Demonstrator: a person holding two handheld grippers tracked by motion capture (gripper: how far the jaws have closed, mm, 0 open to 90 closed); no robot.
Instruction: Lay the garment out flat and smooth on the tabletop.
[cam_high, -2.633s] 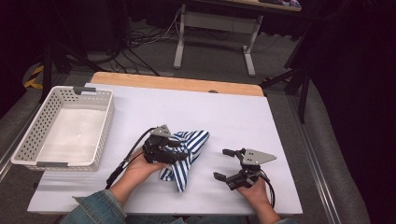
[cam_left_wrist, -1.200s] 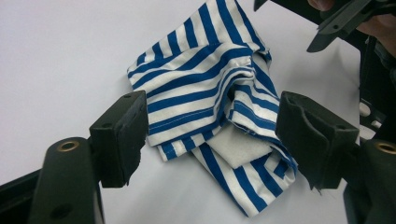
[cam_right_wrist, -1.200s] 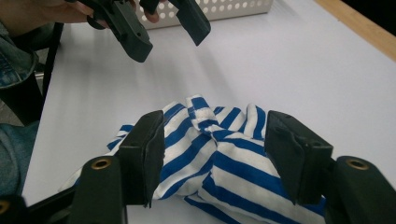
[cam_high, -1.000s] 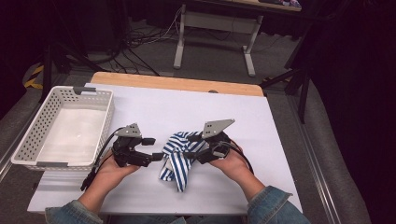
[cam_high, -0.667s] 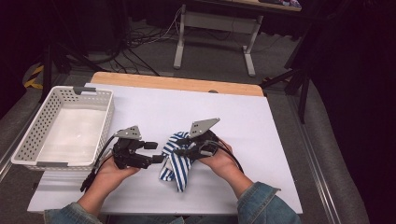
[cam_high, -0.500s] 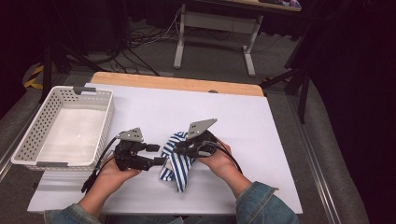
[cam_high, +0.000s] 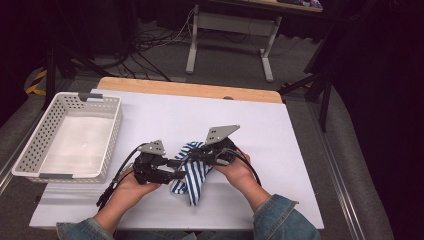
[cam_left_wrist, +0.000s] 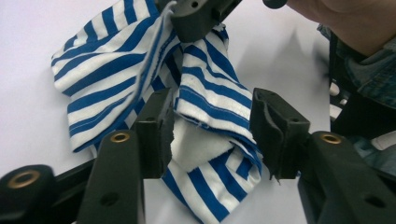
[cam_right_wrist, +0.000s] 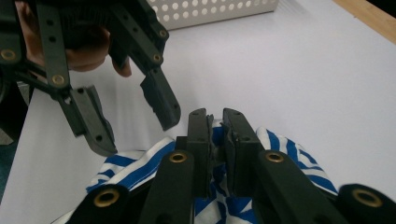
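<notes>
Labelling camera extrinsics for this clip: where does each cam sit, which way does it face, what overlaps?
High view: above the person's side, facing forward and down on the table; both forearms, the left claw, the right claw.
Left gripper view: on the left claw, open jaws over the striped cloth.
Right gripper view: on the right claw, shut on the cloth, facing the white basket.
Shared: each gripper view catches the other claw; all three see the cloth.

1. My high view: white table sheet (cam_high: 280, 130) evenly bright from overhead; upper and right frame fall to near black.
2. Soft, short shadows lie under the hands at lower centre.
3. High view is grainy, slightly soft throughout.
4. Left gripper view: striped cloth (cam_left_wrist: 107, 70) sharp, lower-frame jaws blurred; mild glare upper right.
5. Right gripper view: basket (cam_right_wrist: 210, 9) at top edge soft.
</notes>
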